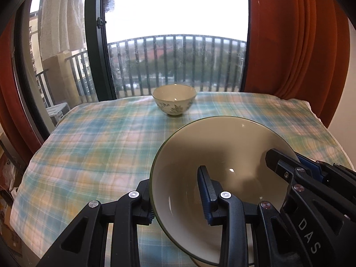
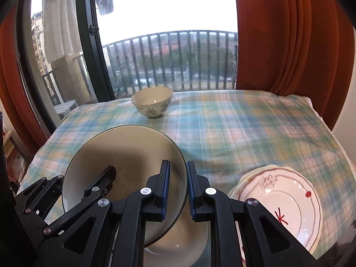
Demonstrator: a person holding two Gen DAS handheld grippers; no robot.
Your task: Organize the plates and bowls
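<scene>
I have the large bowl up between both grippers: the left gripper clamps its left rim, one of its fingers inside the bowl, and the right gripper clamps its right rim. Under it another bowl sits on the surface. A stack of plates lies to the right. The small bowl stands at the far edge, before the window.
</scene>
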